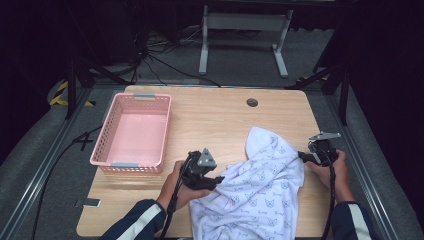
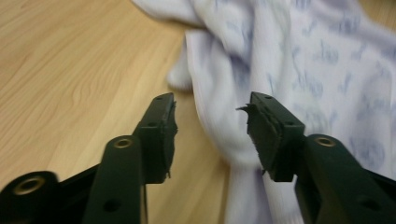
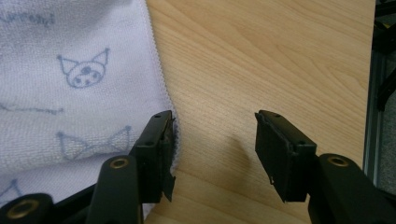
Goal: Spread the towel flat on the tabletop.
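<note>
towel (image 1: 255, 187) rumpled on bench (image 1: 210, 120), near right | left gripper (image 1: 216, 181) jaws apart over its left edge | right gripper (image 1: 303, 156) jaws apart beside right hem | nothing gripped; folding not begun; basket (image 1: 112, 131) empty

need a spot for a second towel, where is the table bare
Bare wood lies behind the towel, from the pink basket across to the far right corner, and in front of the basket. The near right part of the table is crowded by towel and hands.
</note>
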`<move>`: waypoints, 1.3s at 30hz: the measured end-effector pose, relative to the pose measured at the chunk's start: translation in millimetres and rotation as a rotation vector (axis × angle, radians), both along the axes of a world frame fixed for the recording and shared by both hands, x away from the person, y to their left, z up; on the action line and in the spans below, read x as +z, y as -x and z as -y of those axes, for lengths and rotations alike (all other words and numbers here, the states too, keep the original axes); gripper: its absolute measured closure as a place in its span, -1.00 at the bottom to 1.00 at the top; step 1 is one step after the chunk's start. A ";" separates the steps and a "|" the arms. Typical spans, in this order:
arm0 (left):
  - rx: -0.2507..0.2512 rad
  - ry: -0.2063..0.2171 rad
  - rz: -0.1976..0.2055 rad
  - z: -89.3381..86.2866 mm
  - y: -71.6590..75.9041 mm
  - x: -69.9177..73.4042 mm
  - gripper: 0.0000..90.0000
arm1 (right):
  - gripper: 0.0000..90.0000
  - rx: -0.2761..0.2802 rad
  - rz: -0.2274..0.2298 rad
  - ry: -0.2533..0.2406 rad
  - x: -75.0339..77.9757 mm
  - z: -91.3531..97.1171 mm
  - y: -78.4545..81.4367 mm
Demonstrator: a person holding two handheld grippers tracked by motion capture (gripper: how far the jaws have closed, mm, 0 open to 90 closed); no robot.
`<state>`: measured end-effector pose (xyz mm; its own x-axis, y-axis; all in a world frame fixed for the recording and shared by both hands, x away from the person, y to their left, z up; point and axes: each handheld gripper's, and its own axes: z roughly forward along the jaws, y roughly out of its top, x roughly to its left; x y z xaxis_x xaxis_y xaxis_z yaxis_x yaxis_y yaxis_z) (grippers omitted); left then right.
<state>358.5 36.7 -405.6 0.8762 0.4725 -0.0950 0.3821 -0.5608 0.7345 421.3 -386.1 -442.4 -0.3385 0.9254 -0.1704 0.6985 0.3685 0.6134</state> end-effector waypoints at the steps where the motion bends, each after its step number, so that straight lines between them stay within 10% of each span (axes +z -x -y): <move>1: 0.010 0.013 -0.016 5.8 -8.9 -0.1 0.05 | 0.04 0.000 0.000 0.000 0.0 0.0 0.0; 6: 0.031 -0.045 -0.037 46.0 -44.2 -10.1 -0.11 | 0.01 0.078 0.100 -0.083 9.9 -9.0 -1.1; 7: 0.008 -0.023 -0.090 52.1 -49.3 -14.9 -0.11 | 0.01 0.078 0.100 -0.083 9.9 -9.0 -1.1; 10: -0.018 -0.140 -0.095 69.4 -50.5 -25.8 -0.12 | -0.04 0.120 0.089 -0.094 9.0 -20.3 -9.4; 20: -0.119 -0.224 -0.142 68.6 -49.6 -37.9 0.79 | -0.14 0.130 0.040 -0.083 -2.8 -44.9 -44.2; 24: -0.034 -0.252 -0.055 60.4 -53.3 -30.0 0.85 | -0.11 0.140 -0.014 -0.100 -5.9 -50.9 -57.3; 27: 0.073 -0.244 0.053 48.2 -57.9 -19.3 0.86 | 0.65 0.189 -0.045 -0.155 -4.5 -49.4 -57.6; 30: 0.147 -0.202 0.078 37.0 -59.9 -11.6 0.86 | 0.90 0.174 -0.046 -0.125 -2.4 -48.7 -56.1; 36: 0.291 -0.077 0.132 -6.6 -60.4 5.1 0.85 | 0.90 0.019 0.112 -0.150 21.6 -8.9 -35.5; 39: 0.292 -0.111 0.107 -4.3 -59.0 -4.2 0.61 | 0.85 -0.002 0.138 -0.205 28.2 2.1 -24.0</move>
<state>417.5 40.9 -409.9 0.7047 0.7072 0.0564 0.4621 -0.5178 0.7200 445.3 -388.2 -414.2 -0.3235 0.9460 -0.0232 0.6034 0.2251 0.7650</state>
